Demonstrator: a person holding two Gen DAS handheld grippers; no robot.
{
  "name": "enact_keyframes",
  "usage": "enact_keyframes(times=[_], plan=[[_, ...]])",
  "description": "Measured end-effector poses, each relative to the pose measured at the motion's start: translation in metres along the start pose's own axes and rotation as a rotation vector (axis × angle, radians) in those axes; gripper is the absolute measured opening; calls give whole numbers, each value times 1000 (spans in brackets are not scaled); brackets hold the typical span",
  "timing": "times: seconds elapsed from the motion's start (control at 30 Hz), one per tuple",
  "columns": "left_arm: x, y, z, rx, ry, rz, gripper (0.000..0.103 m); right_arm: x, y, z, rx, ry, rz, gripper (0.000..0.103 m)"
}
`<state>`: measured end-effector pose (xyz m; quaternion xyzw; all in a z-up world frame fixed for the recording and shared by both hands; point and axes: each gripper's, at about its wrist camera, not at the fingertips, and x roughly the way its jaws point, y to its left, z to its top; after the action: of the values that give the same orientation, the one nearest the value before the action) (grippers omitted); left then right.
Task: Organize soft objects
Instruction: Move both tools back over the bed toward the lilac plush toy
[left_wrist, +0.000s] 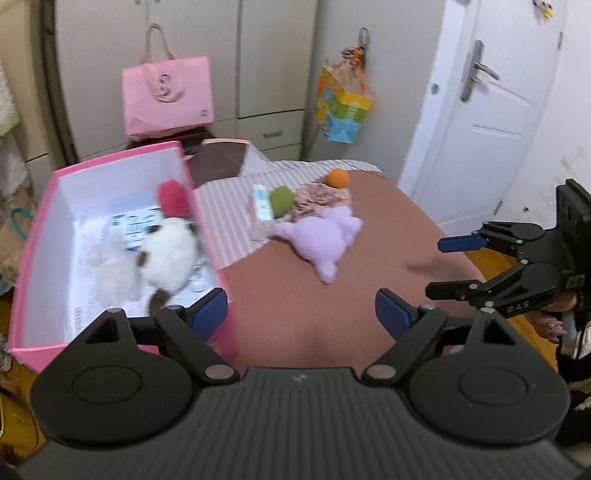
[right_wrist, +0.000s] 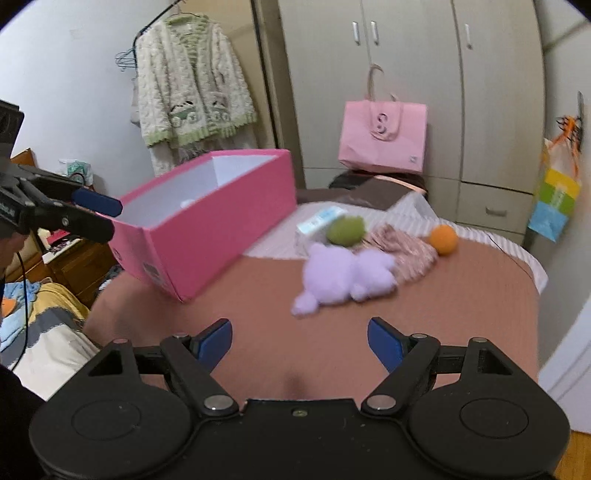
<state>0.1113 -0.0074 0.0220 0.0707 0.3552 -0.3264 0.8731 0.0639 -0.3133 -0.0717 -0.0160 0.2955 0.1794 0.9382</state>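
I had both claws over the bed (left_wrist: 332, 295), which wore a brown cover with a pink-striped sheet at its far end. My left claw (left_wrist: 301, 314) stood spread wide with nothing between its blue pads, and my right claw (right_wrist: 299, 341) was likewise spread and empty above the bare brown cover.

To the left sat the open pink cardboard box (left_wrist: 33, 236) with its white inside. In it I saw a white plush toy with brown patches (left_wrist: 168, 254), a red fluffy piece (left_wrist: 173, 197) just behind it near the right wall, and a pale cream soft toy (left_wrist: 109, 258) touching it on the left, all lying on printed paper.

Out on the bed lay the lilac plush animal (right_wrist: 345, 277), well apart from the box. Just behind it were a green fuzzy ball (right_wrist: 345, 229), a small white and blue carton (right_wrist: 319, 221) and a crumpled pink patterned cloth (right_wrist: 406, 251), with an orange ball (right_wrist: 443, 239) at the cloth's far edge.

A pink paper bag (right_wrist: 384, 136) stood against the wardrobe beyond the bed.
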Motion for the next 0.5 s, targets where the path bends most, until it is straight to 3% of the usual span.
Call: enact_keyframes(times=[0.27,0.4,0.5], plan=[[44,-26,17,-5,45,-69,88,6,-10,-9,-116,-42,-29,84],[64,-36,33,-20,2,-45,88,29,-8,-4,-209,-25,-47,84],[84,-31,41,-105,23,-70,88,48,-15,2,-203,-21,-52,84]])
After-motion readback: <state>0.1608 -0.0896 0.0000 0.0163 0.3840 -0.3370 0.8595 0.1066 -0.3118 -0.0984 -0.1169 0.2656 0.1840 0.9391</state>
